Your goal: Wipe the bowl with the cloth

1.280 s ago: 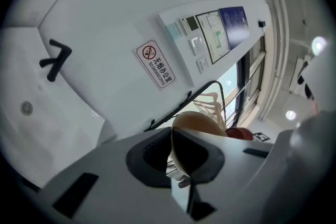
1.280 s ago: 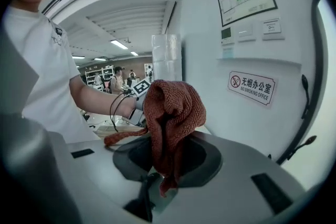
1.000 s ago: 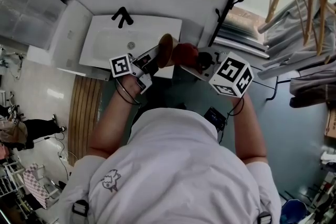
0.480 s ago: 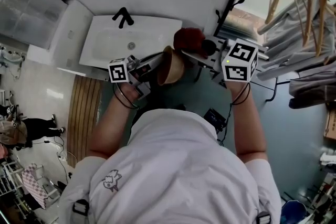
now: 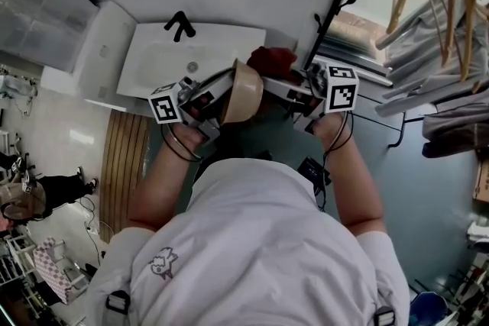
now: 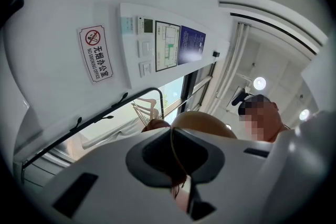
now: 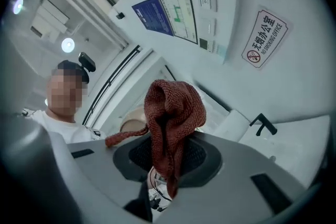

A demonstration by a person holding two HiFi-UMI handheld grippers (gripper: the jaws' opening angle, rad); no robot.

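Over the sink (image 5: 153,61), left gripper (image 5: 227,85) nipping the bowl (image 5: 244,94) rim, right gripper (image 5: 289,79) clamping the cloth (image 5: 271,59) (bunched), wiping seems in hand: press cloth inside next.

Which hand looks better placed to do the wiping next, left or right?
Right, probably: the right claw grips the red cloth beside the bowl, while the left claw is shut on the bowl's rim, holding it up.

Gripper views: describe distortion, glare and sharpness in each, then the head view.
Left gripper view: fisheye with black corners, straight lines bowed; the ceiling lamp blooms white; the bowl, close to the lens, looks soft. Right gripper view: same fisheye; the cloth weave is crisp. Head view: evenly lit, edges curved.
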